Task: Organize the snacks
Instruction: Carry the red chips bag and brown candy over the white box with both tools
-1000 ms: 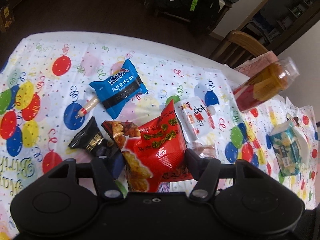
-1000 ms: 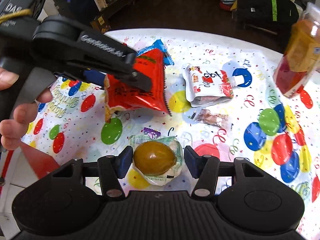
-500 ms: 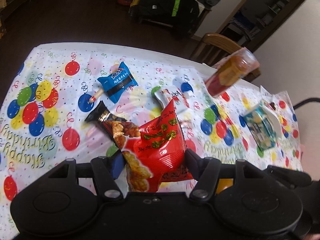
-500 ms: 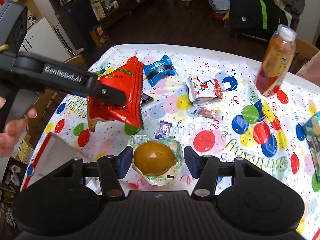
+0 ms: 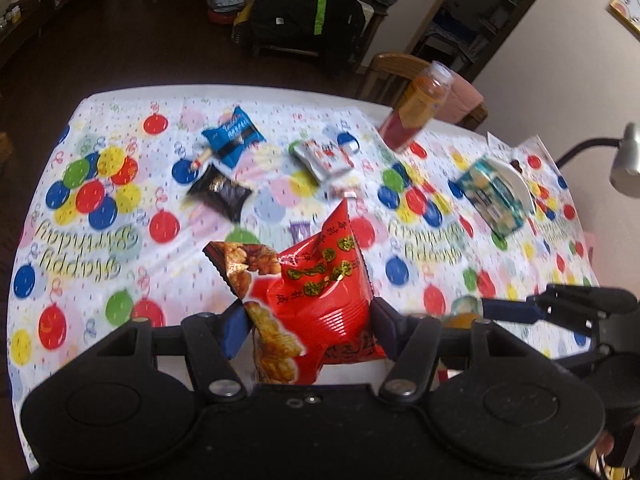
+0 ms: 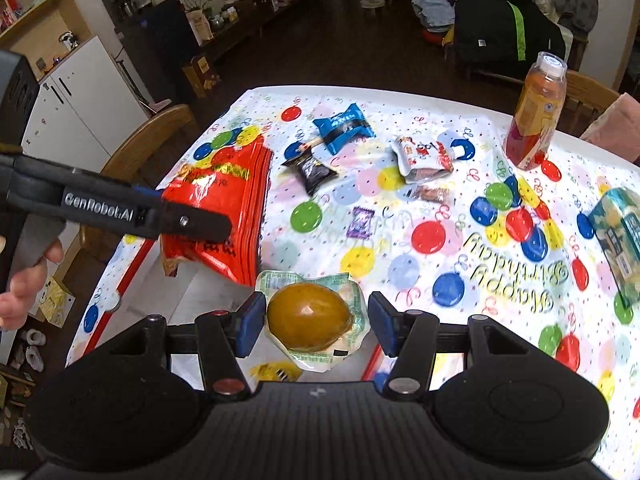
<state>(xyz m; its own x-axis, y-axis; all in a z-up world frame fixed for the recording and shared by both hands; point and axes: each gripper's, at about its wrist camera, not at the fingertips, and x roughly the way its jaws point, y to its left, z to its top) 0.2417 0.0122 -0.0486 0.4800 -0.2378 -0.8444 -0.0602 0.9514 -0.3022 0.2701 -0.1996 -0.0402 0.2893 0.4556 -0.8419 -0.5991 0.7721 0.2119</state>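
My left gripper is shut on a red snack bag and holds it in the air over the near part of the table. In the right wrist view the left gripper and the red snack bag hang at the left, above a white box with a red rim. My right gripper is shut on a packaged brown egg, also over that box. The right gripper shows at the right of the left wrist view.
On the balloon tablecloth lie a blue packet, a black packet, a white pouch, a purple candy and a small brown packet. A juice bottle stands far right, a teal pack lies right. A wooden chair stands left.
Both grippers have risen and drawn back toward the table's near edge with their snacks still held. The red-rimmed white box has come into view beneath them.
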